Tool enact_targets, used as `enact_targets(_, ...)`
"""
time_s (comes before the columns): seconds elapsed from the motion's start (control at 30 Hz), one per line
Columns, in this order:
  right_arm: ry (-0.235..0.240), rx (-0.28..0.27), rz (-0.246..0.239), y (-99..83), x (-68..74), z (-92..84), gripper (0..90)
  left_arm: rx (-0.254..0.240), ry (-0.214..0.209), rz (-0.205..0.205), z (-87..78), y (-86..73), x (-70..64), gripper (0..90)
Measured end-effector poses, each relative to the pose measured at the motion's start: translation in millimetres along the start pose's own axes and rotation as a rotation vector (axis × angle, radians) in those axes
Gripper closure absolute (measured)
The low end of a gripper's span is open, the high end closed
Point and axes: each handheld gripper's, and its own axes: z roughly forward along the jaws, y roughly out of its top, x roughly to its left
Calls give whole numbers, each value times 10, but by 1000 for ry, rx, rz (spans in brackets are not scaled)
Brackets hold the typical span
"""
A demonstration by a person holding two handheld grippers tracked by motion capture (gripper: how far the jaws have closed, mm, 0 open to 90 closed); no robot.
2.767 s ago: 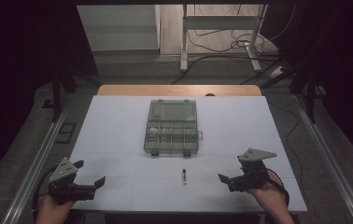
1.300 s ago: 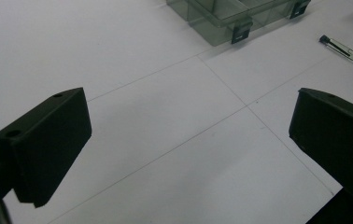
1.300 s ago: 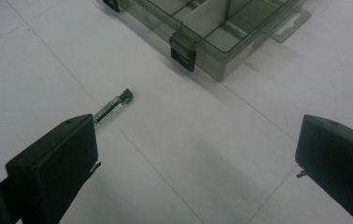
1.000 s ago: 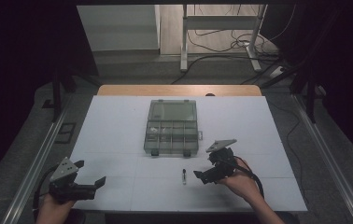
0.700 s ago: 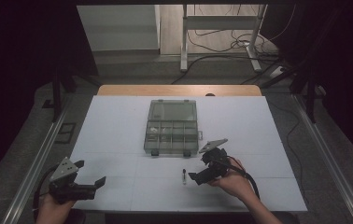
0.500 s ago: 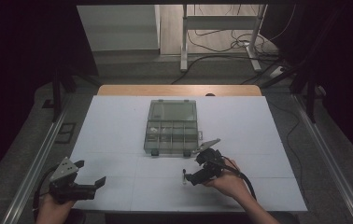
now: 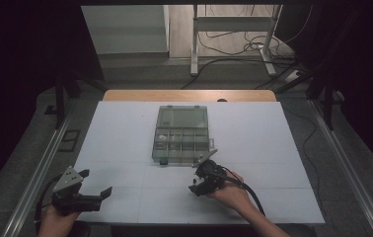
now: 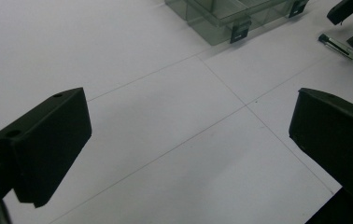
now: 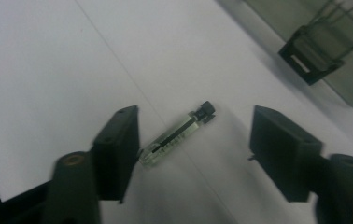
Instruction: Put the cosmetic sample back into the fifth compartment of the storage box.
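Here, the right tool (image 7: 198, 186) straddles a small clear vial (image 9: 177, 134) with a black cap, lying flat on the white worktop (image 7: 125, 128) at about 6 o'clock from the closed compartment box (image 7: 182, 133). Its jaws have just been closing and stand half-narrowed, one beside the vial's base, the other well clear of the cap; neither pad presses on it yet. The step in hand looks like the pick-up: the next move calls for squeezing across the vial's body, which lies slantwise between the jaws, without letting it roll away. The right hand (image 7: 231, 193) reaches in from 5 o'clock, wrist low, the tool tipped down toward the worktop and aimed toward 10 o'clock. The left tool (image 7: 88, 187) idles wide and empty at 7 o'clock, held just off the worktop's near edge, pointing toward the vial.
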Motion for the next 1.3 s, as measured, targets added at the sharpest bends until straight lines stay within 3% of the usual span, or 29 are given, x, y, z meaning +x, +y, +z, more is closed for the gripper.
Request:
enact_targets(0.07, 1, 5, -4, -2, 8, 11, 437, 0, -1, 0, 1, 0, 0, 0)
enact_targets(0.13, 11, 37, -3, -12, 12, 52, 626, 2, -1, 3, 4, 2, -3, 0)
enact_targets(0.17, -24, 33, -13, -17, 18, 52, 701, 2, -1, 3, 4, 2, -3, 0)
enact_targets(0.23, -44, 28, -33, -28, 5, 49, 801, 4, 0, 5, 5, 3, -6, 0)
enact_targets(0.47, -40, 25, -47, -36, 3, 43, 806, 3, -1, 6, 4, 1, -5, 0)
enact_targets(0.6, -9, 17, -29, -40, -39, 31, 806, 4, -3, 6, 6, 3, -5, 0)
enact_targets(1.3, 8, -129, -9, 24, -166, -232, 806, 12, -2, 4, 11, 4, -7, 0)
